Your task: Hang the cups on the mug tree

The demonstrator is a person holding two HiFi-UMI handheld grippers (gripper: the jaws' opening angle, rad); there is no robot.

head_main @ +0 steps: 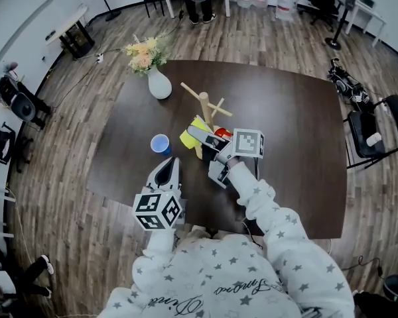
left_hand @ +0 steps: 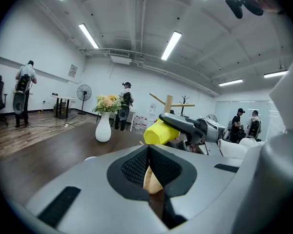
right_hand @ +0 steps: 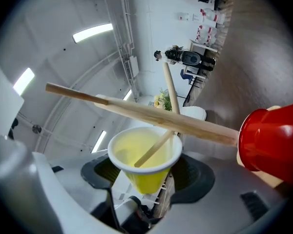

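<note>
Left tool [head_main: 166,169], jaws pressed together and empty, sits just behind a blue cup [head_main: 160,144] on the dark table [head_main: 292,111]. Right tool [right_hand: 145,173] clamps a tapered yellow cup [right_hand: 144,160]. Only the right gripper view shows a round wooden peg [right_hand: 154,150] of the mug tree [head_main: 205,108] inside the yellow cup's mouth, with a glossy red cup [right_hand: 273,140] to the right.

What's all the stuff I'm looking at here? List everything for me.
table: one, dark brown, middle of a wood-floored room
vase: one, white, with pale flowers, far left part of the table
mug tree: one, pale wood, table centre
red cup: one, red, on a peg of the mug tree
yellow cup: one, yellow, at the tree, a peg poking into its mouth
blue cup: one, blue, upright on the table left of the tree
office chair: one, black, right of the table
left gripper: one, grey, shut, empty
right gripper: one, grey, gripping the yellow cup
sleeves: two, white with grey stars
</note>
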